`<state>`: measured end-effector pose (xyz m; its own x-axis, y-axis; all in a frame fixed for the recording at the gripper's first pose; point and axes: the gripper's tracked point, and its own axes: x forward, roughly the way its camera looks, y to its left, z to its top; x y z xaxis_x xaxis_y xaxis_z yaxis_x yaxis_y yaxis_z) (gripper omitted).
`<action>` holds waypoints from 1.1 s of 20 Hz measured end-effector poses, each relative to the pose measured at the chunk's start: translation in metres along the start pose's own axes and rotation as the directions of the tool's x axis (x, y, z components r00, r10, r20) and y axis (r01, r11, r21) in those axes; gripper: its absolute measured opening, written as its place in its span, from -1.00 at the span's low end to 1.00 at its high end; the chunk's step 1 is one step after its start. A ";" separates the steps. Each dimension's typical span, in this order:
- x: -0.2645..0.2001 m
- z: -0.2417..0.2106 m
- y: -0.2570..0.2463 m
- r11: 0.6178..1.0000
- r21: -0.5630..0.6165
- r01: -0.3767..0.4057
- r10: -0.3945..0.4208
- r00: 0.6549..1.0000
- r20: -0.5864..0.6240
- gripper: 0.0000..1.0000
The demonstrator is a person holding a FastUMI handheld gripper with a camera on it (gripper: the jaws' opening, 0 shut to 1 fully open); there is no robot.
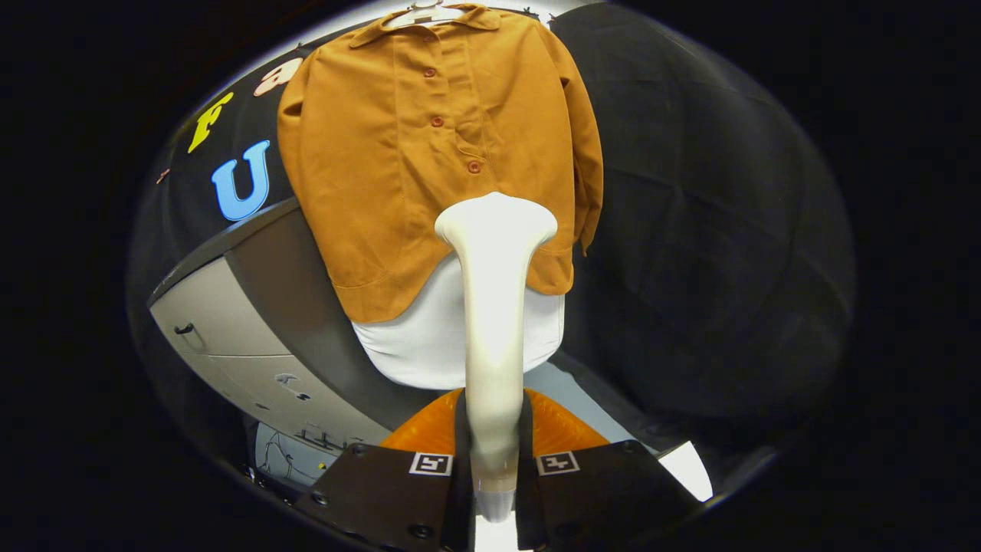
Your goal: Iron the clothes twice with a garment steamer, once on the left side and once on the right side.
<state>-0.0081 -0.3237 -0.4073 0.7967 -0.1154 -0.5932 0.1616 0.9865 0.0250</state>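
Observation:
A brown button-up shirt [429, 146] hangs on a hanger in front of the black booth wall, with a white garment [429, 337] showing under its hem. My gripper [494, 460] is shut on the handle of a cream garment steamer [494, 307], which stands upright between the fingers. The steamer's wide head [496, 218] sits in front of the shirt's lower hem, just right of the button placket and below the lowest visible button. Whether the head touches the cloth I cannot tell.
A grey cabinet [230, 330] with drawer handles stands to the left of the shirt, tilted in the fisheye view. Black cloth [705, 230] covers the wall to the right. A pale floor strip [582, 399] runs below the white garment.

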 end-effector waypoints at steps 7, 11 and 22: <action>-0.031 0.047 0.020 1.000 -0.004 -0.026 0.026 0.996 0.091 -0.51; -0.042 0.091 0.035 0.999 -0.015 -0.036 0.038 0.986 0.163 -0.51; -0.090 0.219 0.098 0.997 -0.055 -0.056 0.073 0.921 0.382 -0.51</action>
<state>0.0635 -0.2415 -0.1749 0.9683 -0.0785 -0.2370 0.0841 0.9964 0.0139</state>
